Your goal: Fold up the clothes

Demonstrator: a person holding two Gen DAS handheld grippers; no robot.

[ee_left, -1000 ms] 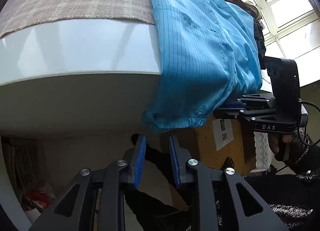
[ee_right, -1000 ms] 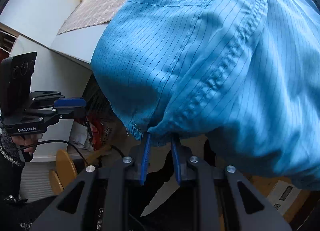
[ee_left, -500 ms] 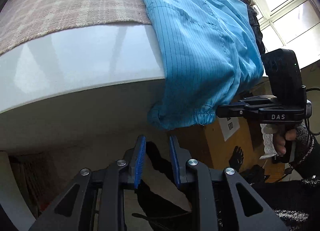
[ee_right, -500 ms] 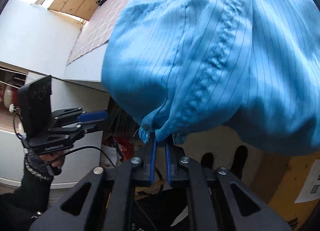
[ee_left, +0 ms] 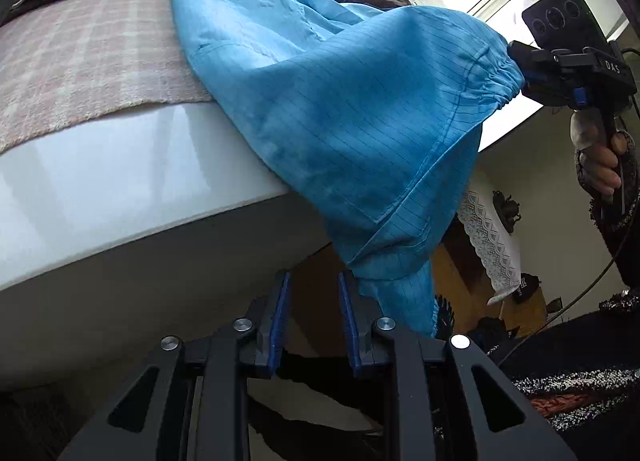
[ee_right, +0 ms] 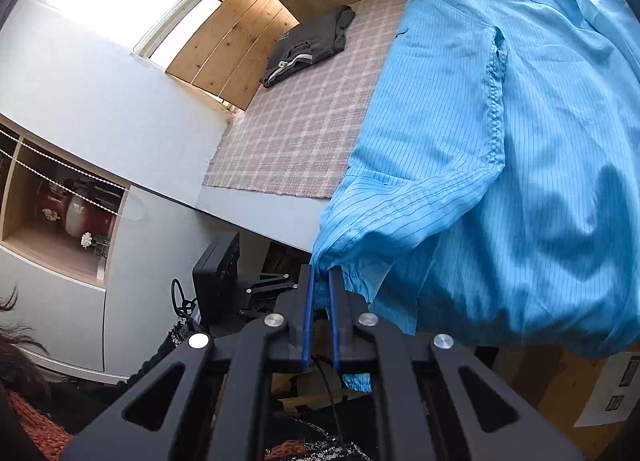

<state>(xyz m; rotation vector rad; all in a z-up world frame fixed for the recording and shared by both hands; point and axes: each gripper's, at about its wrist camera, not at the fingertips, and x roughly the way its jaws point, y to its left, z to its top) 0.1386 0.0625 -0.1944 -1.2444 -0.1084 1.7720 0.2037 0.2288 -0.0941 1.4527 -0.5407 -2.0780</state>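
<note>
Over the table edge [ee_left: 120, 165], blue pinstriped garment [ee_left: 360, 121], cuff pinched, right hand-held gripper [ee_right: 320, 281]

Blue pinstriped garments: one [ee_right: 500, 165], draped over the near edge of the white table [ee_left: 120, 181]; folded dark garments: one [ee_right: 308, 45], at the far edge of the checked cloth [ee_right: 296, 133]; checked cloths: one, spread across the table surface; grippers: two, left gripper [ee_left: 312, 313] and right gripper [ee_right: 320, 301]; gathered cuffs visible: two [ee_left: 500, 81], [ee_left: 416, 313]; hands visible: one [ee_left: 600, 161].
</note>
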